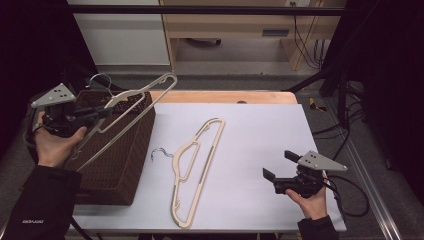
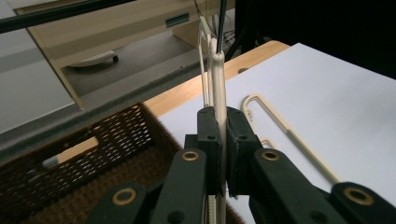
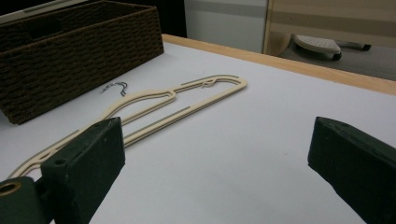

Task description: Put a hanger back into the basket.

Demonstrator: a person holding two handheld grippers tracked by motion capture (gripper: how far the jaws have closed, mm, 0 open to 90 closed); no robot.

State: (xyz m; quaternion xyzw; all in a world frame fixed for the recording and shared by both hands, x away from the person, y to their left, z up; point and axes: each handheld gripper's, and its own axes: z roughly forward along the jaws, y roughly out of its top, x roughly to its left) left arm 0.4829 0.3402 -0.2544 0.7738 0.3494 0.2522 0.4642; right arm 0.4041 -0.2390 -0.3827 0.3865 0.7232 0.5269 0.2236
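My left gripper (image 1: pixel 106 108) is shut on a cream clothes hanger (image 1: pixel 136 98) and holds it in the air over a dark woven basket (image 1: pixel 120 165) at the table's left. In the left gripper view the jaws (image 2: pixel 222 140) clamp the thin hanger (image 2: pixel 218 79) edge-on above the basket (image 2: pixel 93 154). A second cream hanger (image 1: pixel 197 165) with a metal hook lies flat on the white table top (image 1: pixel 260 130). My right gripper (image 1: pixel 279 164) rests near the front right, open and holding nothing. Its view shows the flat hanger (image 3: pixel 187 105) ahead, beyond the wide-apart jaws (image 3: pixel 215 154).
The basket (image 3: pixel 79 51) takes up the table's left side. A wooden strip (image 1: pixel 225 96) runs along the table's far edge, with a shelf unit and cables on the floor beyond. Cables also hang off the right side.
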